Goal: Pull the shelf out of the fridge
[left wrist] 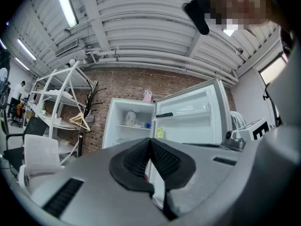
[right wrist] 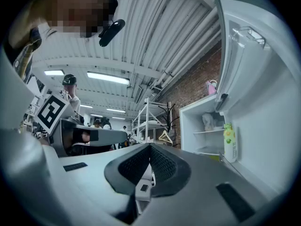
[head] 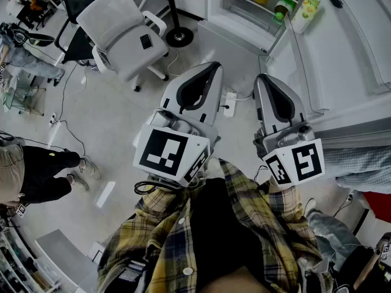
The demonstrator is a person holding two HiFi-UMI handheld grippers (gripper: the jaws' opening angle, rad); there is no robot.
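**Item one, the fridge (head: 211, 5).** A white cabinet stood open at the far right of the floor, well apart from both your grippers. Its shelf (left wrist: 123, 125) sat inside the cabinet as a thin white ledge with a pale bag on it. Only your gripper views showed the shelf edge-on, with the brick wall (left wrist: 122, 84) behind the fridge. The head view instead looked down on bottles in the open compartment. A yellow-green juice bottle (right wrist: 229, 142) stood in the smooth white door (right wrist: 263, 102).

**Item two, your left gripper (head: 215, 66).** It had a smooth grey shell and ribbed black pads. The pads were pressed together at the tips with nothing between them.

**Item three, your right gripper (head: 263, 77).** It was the same build, with its jaws closed and empty. Each gripper carried a marker cube (head: 168, 151) of black-and-white squares, seen whole only from the head view.

**Item four, furnishings.**
- A padded grey office chair (head: 122, 29) on castors stood at the far left.
- A white tube rack (left wrist: 61, 102) held a wooden coat hanger (left wrist: 81, 121); both appeared only in the gripper views.
- Your yellow plaid shirt (head: 177, 243) filled the near edge.
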